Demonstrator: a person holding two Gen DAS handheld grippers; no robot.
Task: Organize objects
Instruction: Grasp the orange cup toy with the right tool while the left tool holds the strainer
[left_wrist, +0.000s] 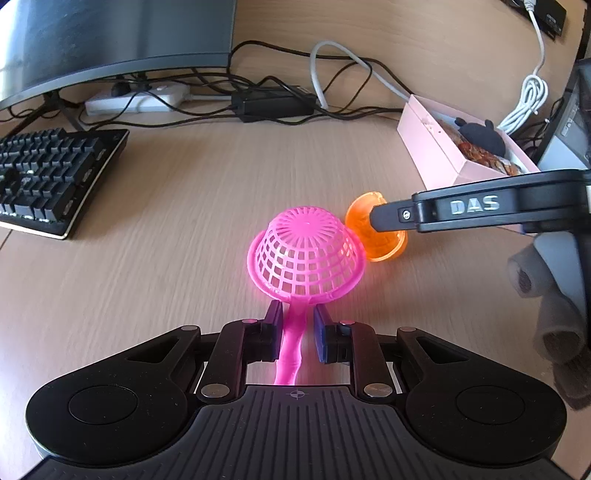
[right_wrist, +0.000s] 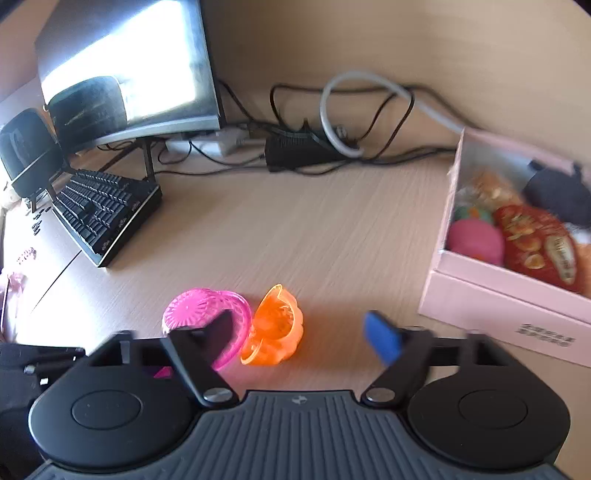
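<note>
Pink strainer (left_wrist: 306, 254) handle in left claw (left_wrist: 297, 319), orange cup (left_wrist: 376, 230) beside

On the wooden surface (right_wrist: 295, 229), the pink mesh strainer (right_wrist: 207, 314) lay touching the orange plastic cup (right_wrist: 275, 325) to its right; the pink cardboard box (right_wrist: 498, 291) stood farther right.

Wooden desk (left_wrist: 184, 221): keyboard (left_wrist: 48, 177), pink box (left_wrist: 443, 158)

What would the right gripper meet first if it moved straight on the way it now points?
Probably the orange cup, lying just ahead between the right gripper's open fingers, beside the pink sieve; depth is hard to judge.
</note>
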